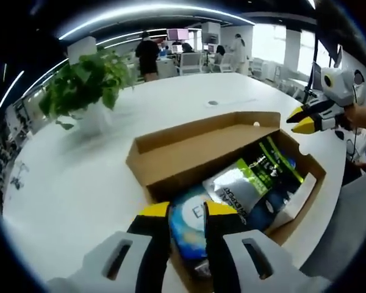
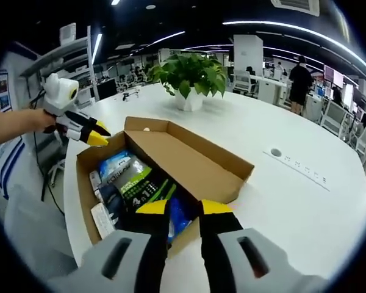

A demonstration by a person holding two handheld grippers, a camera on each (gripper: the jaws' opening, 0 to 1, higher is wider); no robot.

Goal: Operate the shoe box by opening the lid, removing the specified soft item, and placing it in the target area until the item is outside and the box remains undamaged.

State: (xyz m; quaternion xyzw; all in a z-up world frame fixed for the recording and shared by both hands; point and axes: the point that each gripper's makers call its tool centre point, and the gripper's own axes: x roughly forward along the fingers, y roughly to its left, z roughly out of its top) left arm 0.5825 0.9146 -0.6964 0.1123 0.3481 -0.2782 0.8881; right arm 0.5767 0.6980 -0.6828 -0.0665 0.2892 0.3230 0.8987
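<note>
The left gripper (image 1: 186,210) hovers with its jaws parted and empty, directly above a blue pouch (image 1: 190,223) at the near end of the open shoe box (image 1: 171,160). Just beyond its tips lies a green-and-silver foil pouch (image 1: 247,183). The right gripper (image 2: 183,209) hangs over the opposite end, also parted and holding nothing.

The pouches look light, soft and slick, so a pinch at a sealed edge should hold best. The cardboard walls are thin; pulling straight up would spare them. The raised lid flap (image 1: 189,149) stands beside the contents. A potted plant (image 1: 88,85) sits well beyond on the white table (image 1: 79,195).
</note>
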